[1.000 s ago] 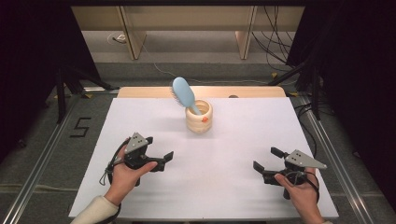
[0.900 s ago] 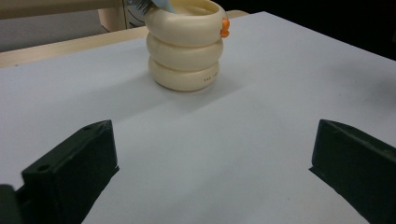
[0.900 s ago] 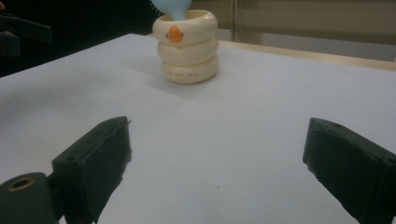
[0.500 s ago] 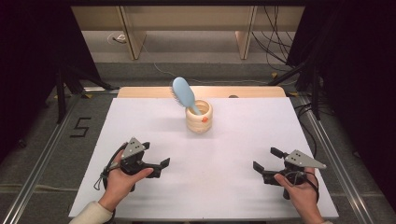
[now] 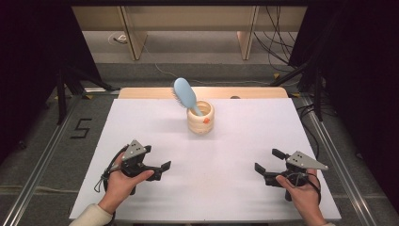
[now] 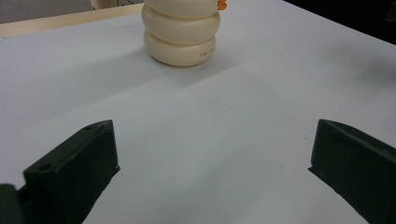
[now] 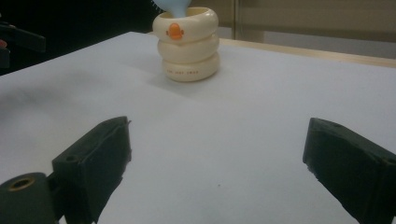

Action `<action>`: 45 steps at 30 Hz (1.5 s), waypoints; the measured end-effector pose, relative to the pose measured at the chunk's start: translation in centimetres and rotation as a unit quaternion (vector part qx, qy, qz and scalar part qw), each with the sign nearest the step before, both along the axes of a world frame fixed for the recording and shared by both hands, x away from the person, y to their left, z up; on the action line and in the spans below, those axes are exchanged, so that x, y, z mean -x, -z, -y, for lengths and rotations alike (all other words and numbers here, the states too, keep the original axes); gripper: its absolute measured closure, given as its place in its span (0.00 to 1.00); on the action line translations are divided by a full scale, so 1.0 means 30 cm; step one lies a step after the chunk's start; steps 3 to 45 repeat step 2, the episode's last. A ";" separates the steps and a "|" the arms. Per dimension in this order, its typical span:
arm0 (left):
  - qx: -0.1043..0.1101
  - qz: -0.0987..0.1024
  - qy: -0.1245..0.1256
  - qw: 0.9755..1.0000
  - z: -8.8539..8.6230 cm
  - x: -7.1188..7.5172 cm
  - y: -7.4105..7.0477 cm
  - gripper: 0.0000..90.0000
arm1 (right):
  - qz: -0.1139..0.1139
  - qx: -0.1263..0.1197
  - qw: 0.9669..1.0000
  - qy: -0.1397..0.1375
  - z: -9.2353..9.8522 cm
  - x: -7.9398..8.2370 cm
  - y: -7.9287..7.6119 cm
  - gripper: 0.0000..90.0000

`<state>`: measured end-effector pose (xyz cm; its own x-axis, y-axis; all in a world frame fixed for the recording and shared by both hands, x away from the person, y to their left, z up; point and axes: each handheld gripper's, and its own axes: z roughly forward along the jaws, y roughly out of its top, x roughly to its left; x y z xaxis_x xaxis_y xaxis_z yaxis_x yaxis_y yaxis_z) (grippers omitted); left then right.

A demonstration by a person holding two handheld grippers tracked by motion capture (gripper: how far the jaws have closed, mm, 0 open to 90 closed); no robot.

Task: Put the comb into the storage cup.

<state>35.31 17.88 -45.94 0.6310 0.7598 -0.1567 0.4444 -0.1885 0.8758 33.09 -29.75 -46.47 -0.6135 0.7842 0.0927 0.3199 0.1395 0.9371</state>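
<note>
A cream ribbed cup (image 5: 201,117) with an orange duck beak stands at the back middle of the white table (image 5: 244,136). A light blue hairbrush (image 5: 185,95) stands handle-down in it and leans to the back left. My left gripper (image 5: 157,157) rests near the front left, open and holding nothing, with its jaws pointing toward the cup. My right gripper (image 5: 266,160) sits at the front right, open with nothing between its jaws. The left gripper view has the cup (image 6: 181,35) far ahead of the wide-apart jaws. In the right gripper view the cup (image 7: 189,44) and the brush handle (image 7: 173,5) are ahead.
A wooden strip (image 5: 141,92) runs along the table's back edge. A "5" mark (image 5: 81,127) lies on the floor at the left. Cables (image 5: 282,42) and wooden furniture legs (image 5: 134,37) are beyond the table. Dark stands flank both sides.
My left gripper has drifted slightly back toward the front edge and to the left. The right gripper, cup and hairbrush have not moved.
</note>
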 end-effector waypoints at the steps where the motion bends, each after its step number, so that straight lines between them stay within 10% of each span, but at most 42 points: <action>1: -0.001 0.000 -0.001 1.000 -0.002 -0.001 0.001 0.00 | 0.000 0.000 1.000 0.000 0.000 0.000 0.000 0.10; 45: -0.001 -0.001 -0.002 1.000 -0.003 -0.002 0.002 0.00 | 0.000 0.000 1.000 0.000 0.000 0.000 0.000 0.10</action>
